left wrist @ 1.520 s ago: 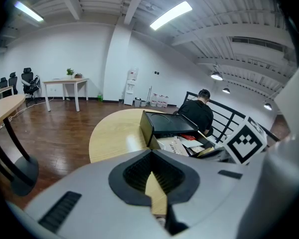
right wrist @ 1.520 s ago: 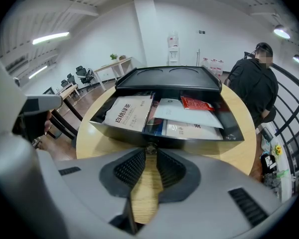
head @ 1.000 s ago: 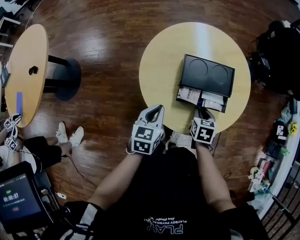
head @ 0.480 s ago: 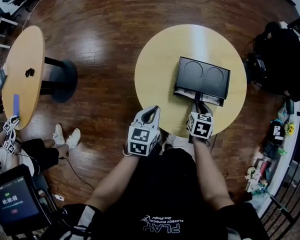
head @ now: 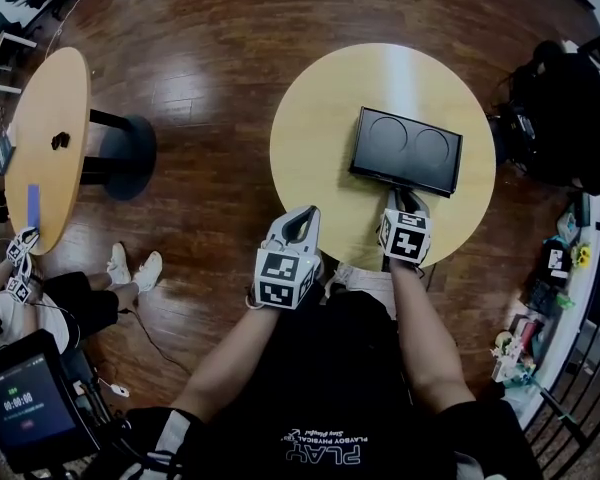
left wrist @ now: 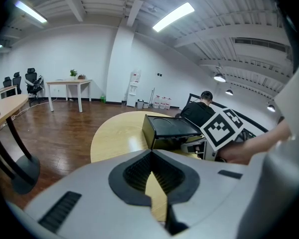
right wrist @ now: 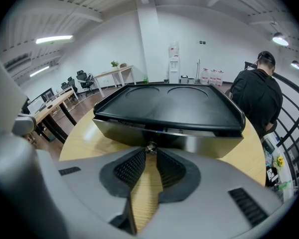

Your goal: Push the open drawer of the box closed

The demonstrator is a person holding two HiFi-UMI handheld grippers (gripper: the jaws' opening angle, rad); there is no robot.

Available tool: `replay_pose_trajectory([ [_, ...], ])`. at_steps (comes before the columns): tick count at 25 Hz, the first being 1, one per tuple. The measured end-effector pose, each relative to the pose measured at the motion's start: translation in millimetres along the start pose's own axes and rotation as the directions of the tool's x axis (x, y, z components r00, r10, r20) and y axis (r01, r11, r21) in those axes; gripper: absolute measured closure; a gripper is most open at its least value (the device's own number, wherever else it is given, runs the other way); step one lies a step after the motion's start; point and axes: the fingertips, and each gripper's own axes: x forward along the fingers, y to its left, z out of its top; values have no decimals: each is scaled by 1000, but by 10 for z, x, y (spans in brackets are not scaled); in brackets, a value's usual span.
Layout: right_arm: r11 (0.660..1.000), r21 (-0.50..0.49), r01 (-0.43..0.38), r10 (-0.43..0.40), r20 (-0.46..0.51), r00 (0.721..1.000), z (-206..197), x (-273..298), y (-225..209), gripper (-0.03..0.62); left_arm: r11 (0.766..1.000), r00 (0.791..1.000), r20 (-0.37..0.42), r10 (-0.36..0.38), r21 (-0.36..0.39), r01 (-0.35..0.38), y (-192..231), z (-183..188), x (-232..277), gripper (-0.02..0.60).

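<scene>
Jaws of right gripper [right wrist: 148, 155] pressed together, tips against drawer knob [right wrist: 150, 147]; left gripper [left wrist: 150, 153] closed, empty.

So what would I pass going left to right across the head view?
Wooden side table → its black base → left claw → right claw → person in black.
</scene>
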Motion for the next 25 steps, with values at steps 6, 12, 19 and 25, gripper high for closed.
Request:
replay_pose_trajectory([
  [6,1000,-6,20,-19,10,1000,48,83,-18,517,1000,1000,-1,6,-5,-6,40,-36,-32,584],
  [12,999,-24,37,-36,25,999,56,147,-4,517,1000,1000,-8,8,-10,-8,71,-102,-65,584],
  [19,999,0,33,-33,27,999,72,241,51,517,1000,1000,-11,19,-5,-19,156,-118,-97,584],
  [25,998,-9,62,-61,50,997,63,230,4,517,1000,1000,-12,9,-3,-9,95,-190,-137,584],
])
